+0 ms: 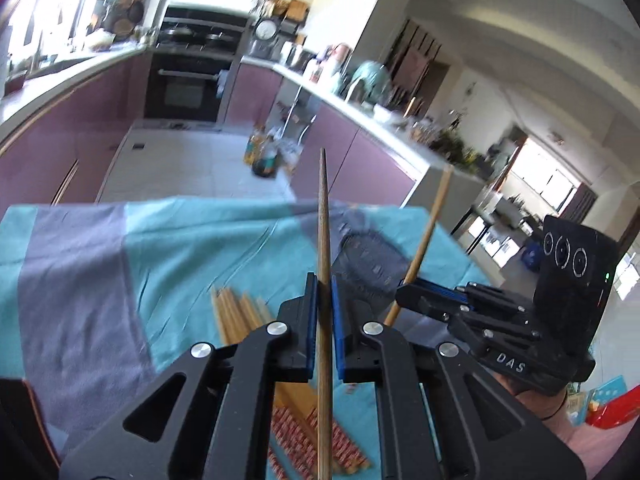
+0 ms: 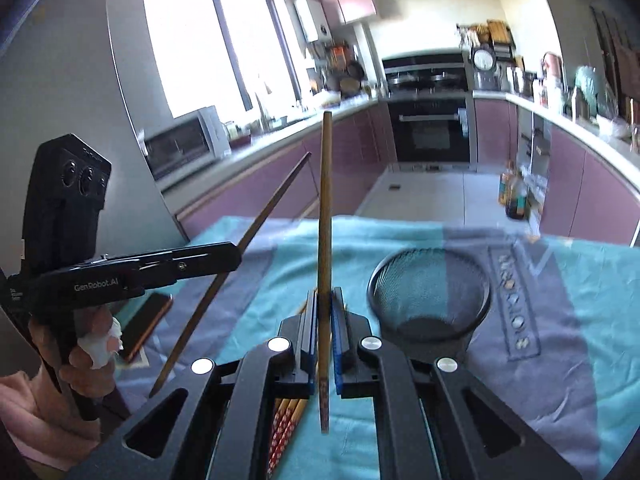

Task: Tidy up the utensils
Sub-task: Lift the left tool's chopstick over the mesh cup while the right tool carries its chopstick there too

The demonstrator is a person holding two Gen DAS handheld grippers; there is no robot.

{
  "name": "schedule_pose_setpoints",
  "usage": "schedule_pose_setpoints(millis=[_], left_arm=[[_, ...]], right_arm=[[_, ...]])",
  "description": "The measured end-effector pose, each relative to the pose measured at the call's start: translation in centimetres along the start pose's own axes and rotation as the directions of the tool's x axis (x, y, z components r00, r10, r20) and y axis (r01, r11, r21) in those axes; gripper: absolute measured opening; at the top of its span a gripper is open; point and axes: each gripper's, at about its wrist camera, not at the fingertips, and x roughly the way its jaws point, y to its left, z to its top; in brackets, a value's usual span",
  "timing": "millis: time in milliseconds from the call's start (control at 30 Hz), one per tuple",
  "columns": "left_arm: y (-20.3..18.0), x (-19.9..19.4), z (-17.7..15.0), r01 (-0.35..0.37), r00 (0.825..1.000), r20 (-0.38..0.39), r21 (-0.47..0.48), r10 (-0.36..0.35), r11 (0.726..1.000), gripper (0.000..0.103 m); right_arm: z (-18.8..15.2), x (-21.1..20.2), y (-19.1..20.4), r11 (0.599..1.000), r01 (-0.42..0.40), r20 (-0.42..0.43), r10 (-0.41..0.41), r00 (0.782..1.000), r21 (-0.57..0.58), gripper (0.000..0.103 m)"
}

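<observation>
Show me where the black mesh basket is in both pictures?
Left wrist view: the black mesh basket lies blurred just right of centre, behind the left tongs' chopstick.
Right wrist view: right of centre, beside the right tongs.
Shared landmark: the black oven.

We see strong daylight flooding through the tall kitchen window (image 2: 208, 52), blown out to white glare. Motion blur softens the black mesh basket (image 2: 430, 292) and teal cloth (image 1: 192, 240). Fisheye bending curves both pictures' edges into dark corners.
</observation>
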Motion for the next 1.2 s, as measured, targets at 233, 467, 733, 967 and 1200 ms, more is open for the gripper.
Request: schedule_pose_setpoints(millis=[233, 467, 733, 967, 1200], left_arm=[[-3.1, 1.4, 4.5, 0.028, 0.992, 0.124, 0.006, -0.029, 1.000, 0.008], [-5.8, 5.4, 8.8, 0.055, 0.973, 0.223, 0.001, -0.054, 0.998, 0.008], [-8.3, 10.8, 10.6, 0.021, 0.959, 0.282, 0.025, -0.027, 0.999, 0.008], [-8.0, 14.7, 9.2, -0.025, 0.974, 0.228, 0.030, 0.017, 0.999, 0.008], [-6.4, 16.6, 6.8, -0.074, 0.991, 0.118, 0.073, 0.065, 0.995, 0.008]], right_arm=[[3.6, -2.1, -1.1, 1.000, 0.021, 0.093, -0.019, 0.995, -0.016, 0.006], [6.3, -3.3, -2.6, 0.997, 0.065, 0.159, -0.060, 0.985, -0.030, 0.006], [6.8, -2.7, -4.0, 0.995, 0.098, 0.195, -0.092, 0.976, -0.023, 0.006], [5.1, 0.1, -5.1, 0.993, 0.119, 0.114, -0.117, 0.987, -0.012, 0.005], [3.3, 2.7, -6.2, 0.994, 0.109, -0.012, -0.108, 0.994, 0.018, 0.005]])
